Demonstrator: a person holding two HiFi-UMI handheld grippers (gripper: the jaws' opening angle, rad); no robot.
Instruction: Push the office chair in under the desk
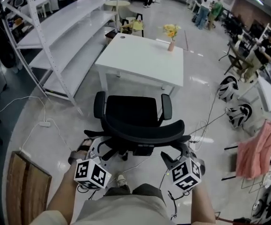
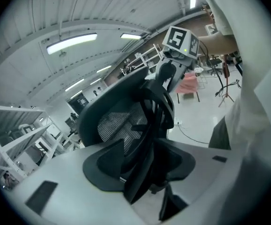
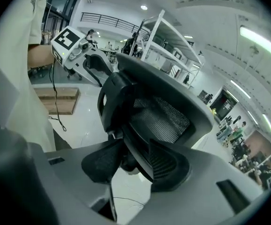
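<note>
You wear a pale cream shirt (image 1: 121, 211) with short sleeves, and below it dark olive legwear (image 1: 147, 189); whether that is trousers or shorts cannot be told. Your left tool (image 1: 99, 150) and right tool (image 1: 172, 157) look alike, each with a smooth, light grey moulded body. Each carries a white cube printed with black square markers: the left cube (image 1: 92, 174) and the right cube (image 1: 186, 173). Both tools have black pads (image 3: 165, 165) shaped like broad wedges and finely ribbed on their inner faces. A thin black cable (image 1: 171, 199) hangs below your right tool, and another black cable (image 3: 53, 95) trails from your left.
</note>
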